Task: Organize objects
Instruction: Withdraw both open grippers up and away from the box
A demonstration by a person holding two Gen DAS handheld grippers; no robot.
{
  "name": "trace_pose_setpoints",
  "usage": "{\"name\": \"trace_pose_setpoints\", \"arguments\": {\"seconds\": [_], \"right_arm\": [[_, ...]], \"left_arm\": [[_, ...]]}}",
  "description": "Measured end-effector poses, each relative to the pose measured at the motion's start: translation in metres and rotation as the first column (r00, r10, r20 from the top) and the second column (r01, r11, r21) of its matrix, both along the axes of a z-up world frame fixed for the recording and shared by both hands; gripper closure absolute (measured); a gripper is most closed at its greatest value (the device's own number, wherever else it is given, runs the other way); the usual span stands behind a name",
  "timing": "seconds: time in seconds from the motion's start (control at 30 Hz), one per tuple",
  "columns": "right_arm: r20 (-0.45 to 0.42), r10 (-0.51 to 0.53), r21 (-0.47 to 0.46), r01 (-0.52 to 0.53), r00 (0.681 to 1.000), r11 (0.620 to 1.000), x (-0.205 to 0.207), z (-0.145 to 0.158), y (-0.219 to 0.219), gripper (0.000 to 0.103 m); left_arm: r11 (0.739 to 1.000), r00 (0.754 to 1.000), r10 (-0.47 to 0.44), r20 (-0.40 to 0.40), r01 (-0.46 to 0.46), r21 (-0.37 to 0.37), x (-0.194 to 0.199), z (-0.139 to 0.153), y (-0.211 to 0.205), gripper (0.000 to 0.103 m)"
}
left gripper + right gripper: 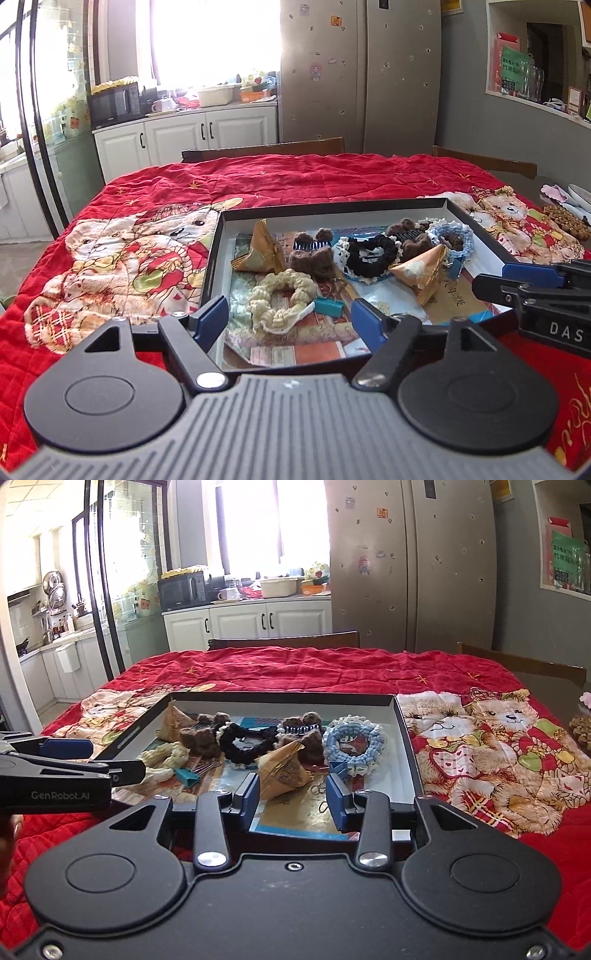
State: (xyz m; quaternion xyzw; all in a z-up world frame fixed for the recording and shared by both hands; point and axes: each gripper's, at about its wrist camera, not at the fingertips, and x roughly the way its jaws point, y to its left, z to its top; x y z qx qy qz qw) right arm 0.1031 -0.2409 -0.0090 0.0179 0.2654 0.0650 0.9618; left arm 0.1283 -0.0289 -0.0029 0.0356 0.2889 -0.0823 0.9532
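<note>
A shallow black-rimmed box (pixel 332 206) (pixel 280 698) lies on the red quilt. In it are a cream scrunchie (pixel 280 299) (pixel 162 757), a black one (pixel 369 254) (pixel 243 742), a pale blue one (pixel 450 236) (pixel 354 742), brown furry hair clips (pixel 314 254) (pixel 201 734), two gold pyramid pouches (pixel 417 275) (pixel 284 771) and a teal binder clip (pixel 327 306) (pixel 184 775). My left gripper (pixel 288 321) (pixel 110 758) hovers over the box's near left part, open wide and empty. My right gripper (pixel 293 795) (pixel 495 280) is open over the near right part, just short of a gold pouch and not touching it.
The red bear-print quilt (pixel 147 229) (pixel 480 738) covers the table. Two wooden chair backs (pixel 266 147) (pixel 524 664) stand at its far side. A brown beaded item (pixel 565 221) (pixel 581 727) lies near the right edge. Cabinets and a fridge stand beyond.
</note>
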Motion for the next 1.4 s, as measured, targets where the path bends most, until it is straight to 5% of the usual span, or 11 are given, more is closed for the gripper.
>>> {"name": "trace_pose_setpoints", "arguments": {"seconds": [0.77,1.4], "right_arm": [[-0.025,0.034,-0.002,-0.034,0.999,0.999,-0.066,0.012,-0.002,0.052],[-0.044,0.052,-0.018,-0.053,0.998,0.998,-0.108,0.007,0.005,0.038]], "left_arm": [[1.000,1.000,0.014,0.005,-0.014,0.004,-0.064,0.014,0.001,0.001],[0.998,0.997,0.063,-0.035,-0.063,-0.014,-0.095,0.003,0.001,0.000]]}}
